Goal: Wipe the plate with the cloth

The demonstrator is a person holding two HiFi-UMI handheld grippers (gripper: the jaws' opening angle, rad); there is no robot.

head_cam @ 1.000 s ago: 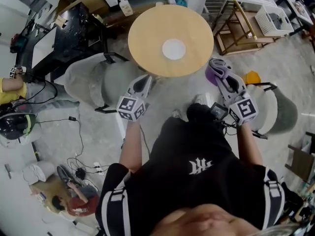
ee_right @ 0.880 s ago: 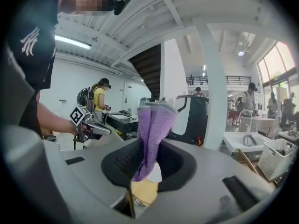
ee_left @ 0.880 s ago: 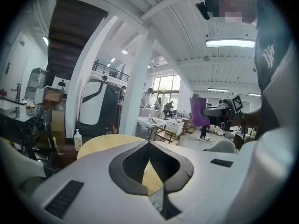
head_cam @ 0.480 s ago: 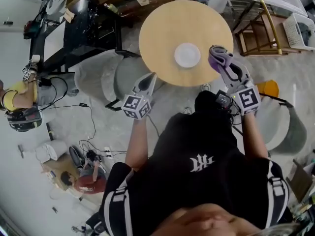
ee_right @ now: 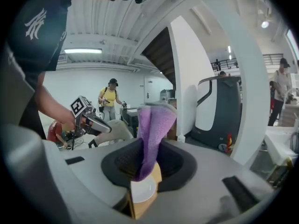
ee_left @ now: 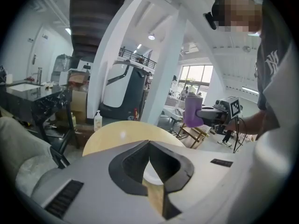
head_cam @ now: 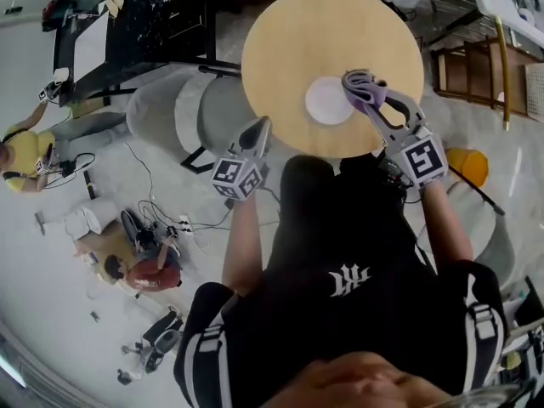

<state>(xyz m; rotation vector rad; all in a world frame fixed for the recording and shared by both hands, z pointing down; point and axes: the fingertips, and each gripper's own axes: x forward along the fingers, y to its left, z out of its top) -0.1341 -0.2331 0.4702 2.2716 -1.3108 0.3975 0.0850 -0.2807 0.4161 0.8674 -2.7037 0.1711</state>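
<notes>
A small white plate (head_cam: 327, 100) lies on the round wooden table (head_cam: 280, 41), toward its near side. My right gripper (head_cam: 361, 87) is shut on a purple cloth (head_cam: 367, 94), which hangs at the plate's right rim. In the right gripper view the purple cloth (ee_right: 153, 134) stands up between the jaws, with the plate (ee_right: 142, 189) showing below it. My left gripper (head_cam: 263, 128) is shut and empty, just off the table's near left edge. In the left gripper view the plate (ee_left: 152, 174) peeks through below the closed jaws, and the cloth (ee_left: 193, 111) shows at right.
Two grey beanbag chairs (head_cam: 166, 109) stand left of the table. A dark desk (head_cam: 144, 19) is at the back left. A wooden rack (head_cam: 476, 66) and an orange object (head_cam: 469, 166) are on the right. Cables and people (head_cam: 25, 155) are on the floor at left.
Both grippers have moved forward toward the table. The right one has carried the cloth from the table's near right edge to the plate's rim; the left has come up to the table's edge.
</notes>
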